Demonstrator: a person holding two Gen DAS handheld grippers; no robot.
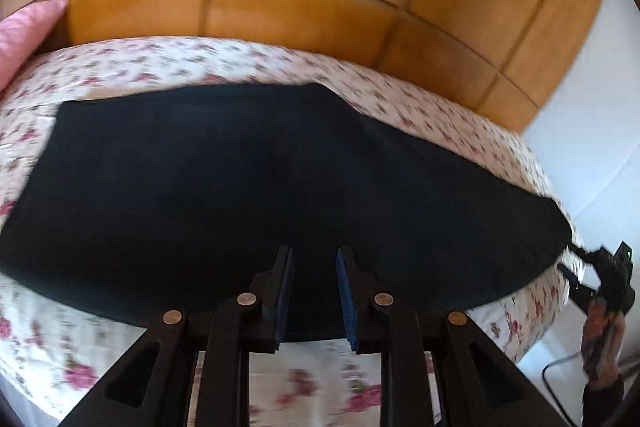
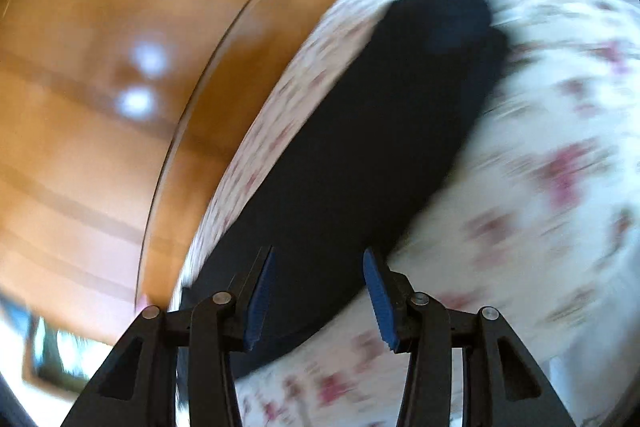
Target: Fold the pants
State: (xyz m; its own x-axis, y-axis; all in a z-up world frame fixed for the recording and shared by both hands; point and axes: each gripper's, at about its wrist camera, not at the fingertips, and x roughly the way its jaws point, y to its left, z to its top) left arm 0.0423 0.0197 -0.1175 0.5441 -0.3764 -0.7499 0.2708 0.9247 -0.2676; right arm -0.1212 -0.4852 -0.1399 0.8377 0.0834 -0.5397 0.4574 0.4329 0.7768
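While both tools, left (image 1: 314,259) and right (image 2: 320,259), hang apart and empty, dark folded pants (image 1: 256,171) cover the floral bedsheet (image 1: 160,63); orange wooden headboard (image 1: 280,7) at twelve o'clock.

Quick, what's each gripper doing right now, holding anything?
Left gripper: open a little, holding nothing, above the dark pants.
Right gripper: open wider, empty, also over the pants.

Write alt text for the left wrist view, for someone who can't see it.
Dark pants lie spread flat on a bed with a floral sheet, a wooden headboard behind. The left hand-held gripper hovers over their near edge, jaws slightly apart with nothing between them. A pink pillow sits far left.
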